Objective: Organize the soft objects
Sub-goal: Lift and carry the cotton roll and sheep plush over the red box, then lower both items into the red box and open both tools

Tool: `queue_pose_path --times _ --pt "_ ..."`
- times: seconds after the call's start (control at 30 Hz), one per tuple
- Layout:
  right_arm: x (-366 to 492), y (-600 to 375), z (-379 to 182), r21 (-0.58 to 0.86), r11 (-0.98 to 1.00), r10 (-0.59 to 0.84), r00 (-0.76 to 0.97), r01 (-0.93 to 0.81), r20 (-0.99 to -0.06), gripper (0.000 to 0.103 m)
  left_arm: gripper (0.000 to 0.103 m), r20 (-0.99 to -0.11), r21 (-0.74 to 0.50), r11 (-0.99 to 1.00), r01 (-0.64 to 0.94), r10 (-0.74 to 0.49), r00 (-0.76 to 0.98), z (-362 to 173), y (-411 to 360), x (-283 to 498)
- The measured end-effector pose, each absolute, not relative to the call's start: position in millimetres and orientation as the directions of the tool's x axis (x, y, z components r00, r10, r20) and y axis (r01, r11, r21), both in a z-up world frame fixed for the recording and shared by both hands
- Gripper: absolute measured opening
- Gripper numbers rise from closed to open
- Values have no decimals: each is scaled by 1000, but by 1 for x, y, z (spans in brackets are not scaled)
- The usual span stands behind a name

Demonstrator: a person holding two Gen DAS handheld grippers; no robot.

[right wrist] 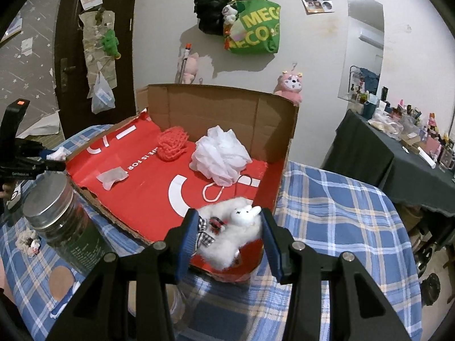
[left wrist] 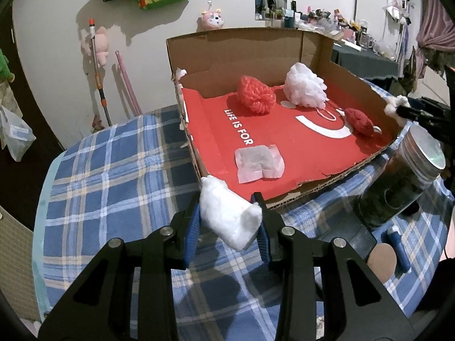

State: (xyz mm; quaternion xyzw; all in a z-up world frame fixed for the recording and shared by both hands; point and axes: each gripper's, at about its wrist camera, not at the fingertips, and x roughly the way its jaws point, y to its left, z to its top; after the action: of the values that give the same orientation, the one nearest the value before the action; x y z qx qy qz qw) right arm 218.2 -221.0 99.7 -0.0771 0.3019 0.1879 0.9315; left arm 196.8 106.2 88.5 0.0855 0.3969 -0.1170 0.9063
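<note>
A: Largest first. The cardboard box (left wrist: 284, 56), red-lined, fills the centre of the left wrist view; tall back wall at upper centre, near wall torn down low. It sits on the plaid cloth (left wrist: 113, 170).

B: Risk there?

A: The ragged near edge (left wrist: 298, 190). A load carried low could catch on it and drag the box. My judgement only.

B: Next down?

A: The dark jar (left wrist: 398, 184) with a metal lid, right of frame, just beside the box's near corner. A sideways swing could tip it. It narrows the right-hand way in.

B: Inside the box?

A: White mesh pouf (left wrist: 305, 86) and red knitted ball (left wrist: 256, 93) toward the back, small red ball (left wrist: 359, 120) at right, flat pink sachet (left wrist: 258, 163) near the front. Open floor lies in the middle.

B: The claws?

A: Left gripper (left wrist: 230, 221), lower centre, jaws partly closed, pads pressing a white cotton wad (left wrist: 230, 218) held just short of the near edge. Right gripper (right wrist: 229, 236) likewise part closed around a white plush bunny (right wrist: 233, 230) over the box's near corner.

B: Slipping?

A: Possible. Both loads are soft and compress, and the wad sticks out past the pads.

B: Clearance?

A: Plenty above the box; both hands converge there and could collide.
</note>
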Motion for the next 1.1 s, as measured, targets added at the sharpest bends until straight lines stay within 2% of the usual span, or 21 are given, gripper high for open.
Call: queue_pose_path --times 0.2,0.4,0.67,1.1 --pt "225 -216 102 -17 907 329 733 -421 -595 47 33 -735 51 953 299 -167 657 98 99 206" --pt "245 -201 108 4 875 385 689 -485 -614 47 33 -733 39 922 385 -236 639 109 74 227" --pt "289 -164 102 12 782 435 531 -624 -727 47 33 -791 -23 846 533 -342 508 101 24 272" --pt "338 -135 66 89 743 384 314 -664 -868 47 33 -904 -33 779 626 -291 314 62 -32 315"
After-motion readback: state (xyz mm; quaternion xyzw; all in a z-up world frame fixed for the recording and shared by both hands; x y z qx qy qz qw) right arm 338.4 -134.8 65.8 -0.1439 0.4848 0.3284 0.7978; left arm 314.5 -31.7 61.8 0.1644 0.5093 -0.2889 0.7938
